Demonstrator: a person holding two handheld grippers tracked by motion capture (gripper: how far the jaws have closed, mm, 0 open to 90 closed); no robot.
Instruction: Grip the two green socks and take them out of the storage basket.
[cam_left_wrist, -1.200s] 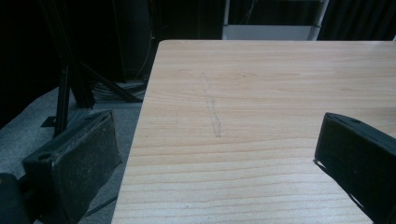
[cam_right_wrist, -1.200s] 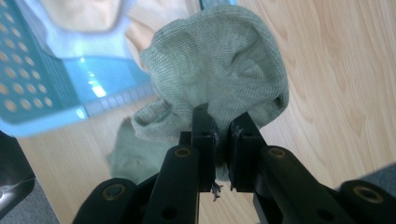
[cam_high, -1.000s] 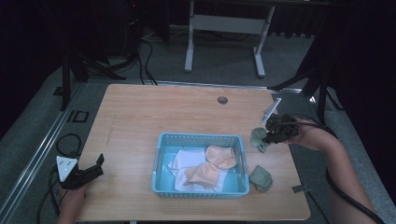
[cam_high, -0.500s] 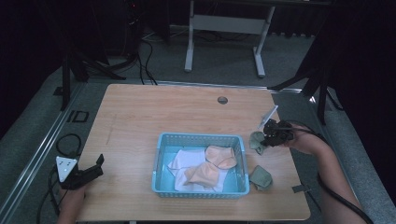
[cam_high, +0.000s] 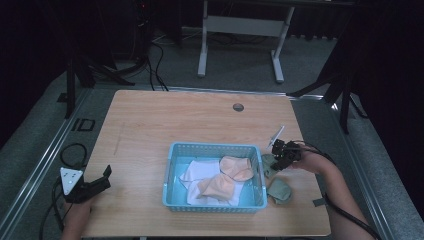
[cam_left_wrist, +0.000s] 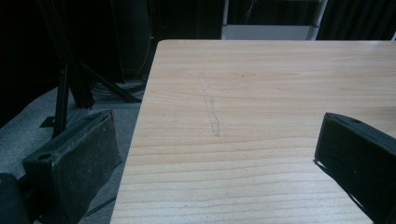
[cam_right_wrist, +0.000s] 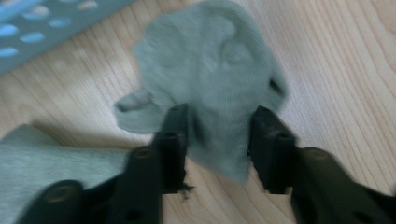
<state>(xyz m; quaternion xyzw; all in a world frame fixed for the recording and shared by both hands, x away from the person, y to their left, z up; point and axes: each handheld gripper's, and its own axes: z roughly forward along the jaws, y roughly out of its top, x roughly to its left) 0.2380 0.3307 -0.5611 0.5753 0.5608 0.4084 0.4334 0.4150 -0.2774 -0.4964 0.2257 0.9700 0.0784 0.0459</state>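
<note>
Beside basket (cam_high: 215, 150) rt edge: rt tongs (cam_right_wrist: 217, 123) grasping sock (cam_right_wrist: 219, 60); left tongs (cam_left_wrist: 215, 154) released.

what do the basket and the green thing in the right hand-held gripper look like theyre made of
Basket: looks like light blue moulded plastic, walls pierced with rows of holes. Green piece between the right hand-held gripper jaws: soft knit fabric, matte, fine ribbing, folding limply; possibly a sock.

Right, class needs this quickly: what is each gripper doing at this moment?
Left gripper: open, holding nothing, jaws wide over the table.
Right gripper: jaws around a grey-green sock, beside the blue basket.
</note>
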